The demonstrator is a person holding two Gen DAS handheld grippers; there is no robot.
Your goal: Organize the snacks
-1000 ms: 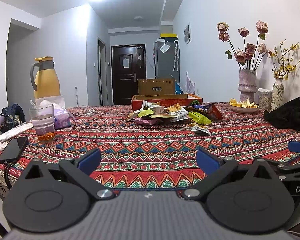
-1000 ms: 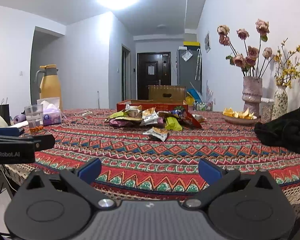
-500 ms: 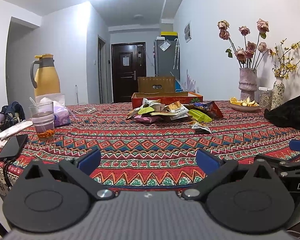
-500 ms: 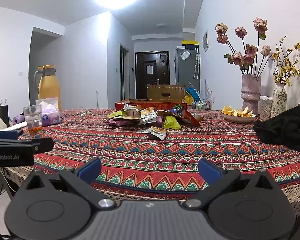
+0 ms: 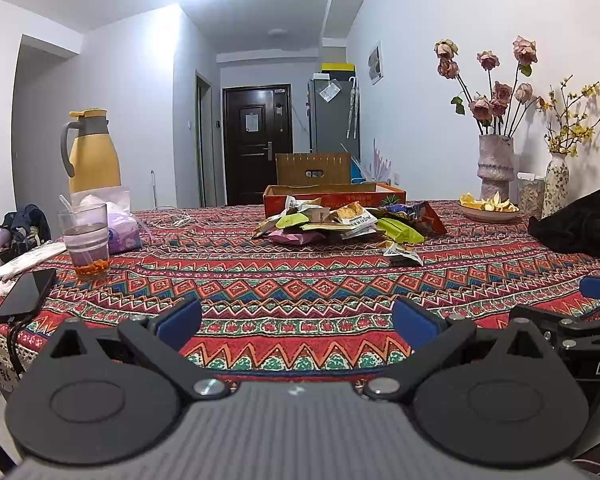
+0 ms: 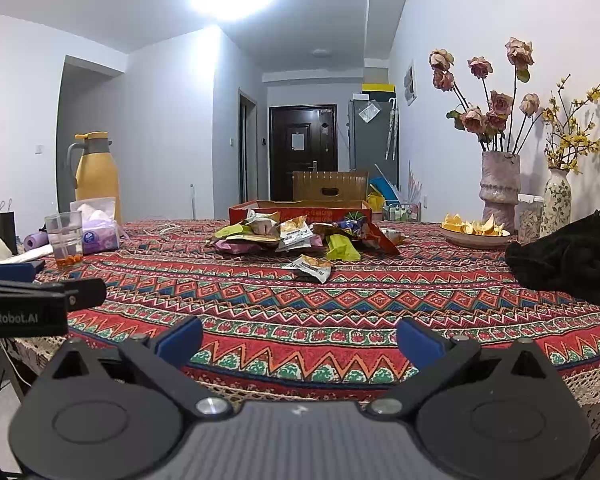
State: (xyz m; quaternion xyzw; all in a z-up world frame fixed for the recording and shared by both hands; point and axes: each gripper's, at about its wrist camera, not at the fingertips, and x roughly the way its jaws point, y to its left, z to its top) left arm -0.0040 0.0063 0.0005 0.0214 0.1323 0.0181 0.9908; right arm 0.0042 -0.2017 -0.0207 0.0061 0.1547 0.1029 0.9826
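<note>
Left wrist view: the left gripper [image 5: 296,322] hangs released, grasping nothing, at lower centre, a snack pile [image 5: 340,226] mid-frame on the patterned table [image 5: 260,280]. Right wrist view shows the right gripper [image 6: 298,340] likewise spread and unladen.

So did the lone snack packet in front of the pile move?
No. The lone snack packet sits at the same spot beside the snack pile, in front of the red tray. Only the camera view shifted slightly.
</note>
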